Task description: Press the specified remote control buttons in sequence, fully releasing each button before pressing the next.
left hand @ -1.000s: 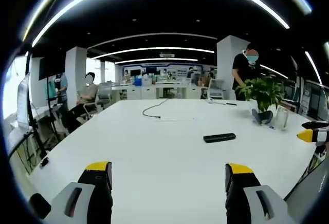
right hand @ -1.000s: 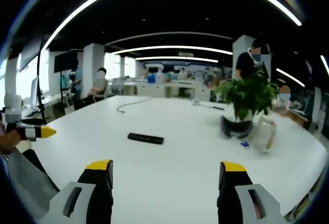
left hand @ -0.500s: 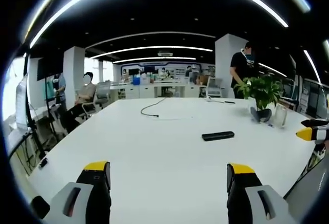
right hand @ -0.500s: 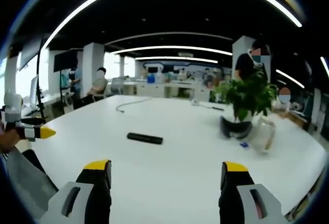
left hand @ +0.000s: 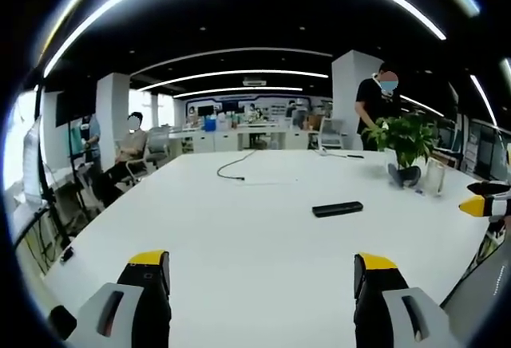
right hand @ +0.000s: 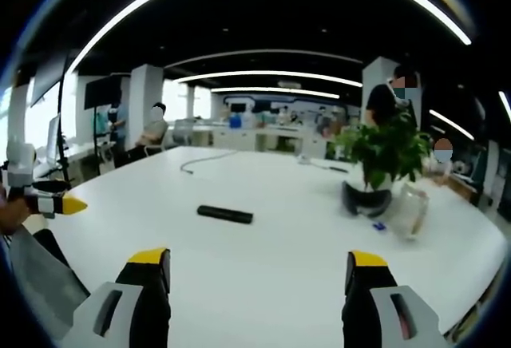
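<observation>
With jaws spread wide and empty, the left gripper (left hand: 259, 276) and right gripper (right hand: 258, 272) hung well short of the remote control (right hand: 225, 215), which lay mid-table (right hand: 279, 244) near the potted plant (right hand: 382, 160); a hurried, off-centre jab could skid it away.

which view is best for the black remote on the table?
Right gripper view: the slim black remote control lies nearer that camera and looks larger, unobstructed on the white table. Left gripper view shows the same remote smaller and farther off, also unobstructed. Buttons aren't legible in either.
</observation>
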